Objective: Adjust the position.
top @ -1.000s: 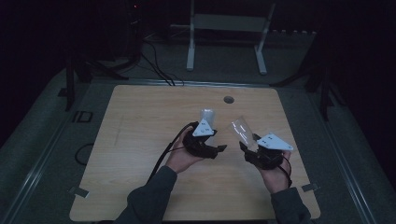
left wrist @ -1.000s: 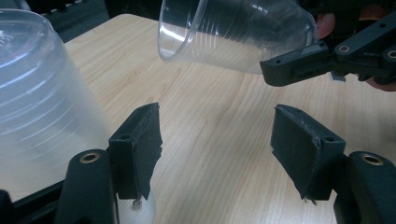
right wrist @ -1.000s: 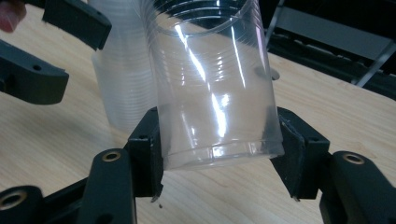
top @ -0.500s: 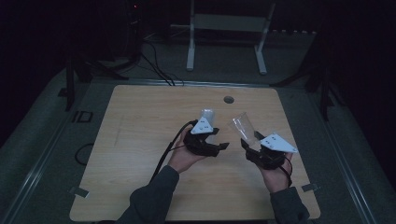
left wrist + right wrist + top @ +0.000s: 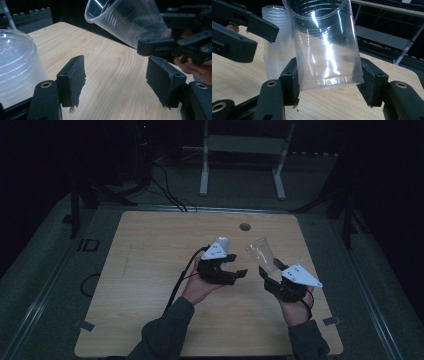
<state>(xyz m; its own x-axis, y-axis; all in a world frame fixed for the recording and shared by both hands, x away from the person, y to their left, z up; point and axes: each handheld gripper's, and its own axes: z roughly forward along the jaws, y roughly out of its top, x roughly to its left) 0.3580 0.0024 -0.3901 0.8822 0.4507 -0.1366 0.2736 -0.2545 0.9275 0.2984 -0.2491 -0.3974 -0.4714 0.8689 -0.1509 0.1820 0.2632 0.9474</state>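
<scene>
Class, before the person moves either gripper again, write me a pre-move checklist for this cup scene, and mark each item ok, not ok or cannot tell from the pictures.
1. Right gripper gripping the clear cup near its base, one jaw on each side: ok.
2. Held cup lifted clear of the table, tilted: ok.
3. Left gripper open with nothing between its jaws: ok.
4. Stack of cups standing upright on the table beside the left gripper: ok.
5. Whether the held cup is a single cup or two nested: cannot tell.
6. Cables clear of the cups: cannot tell.
</scene>
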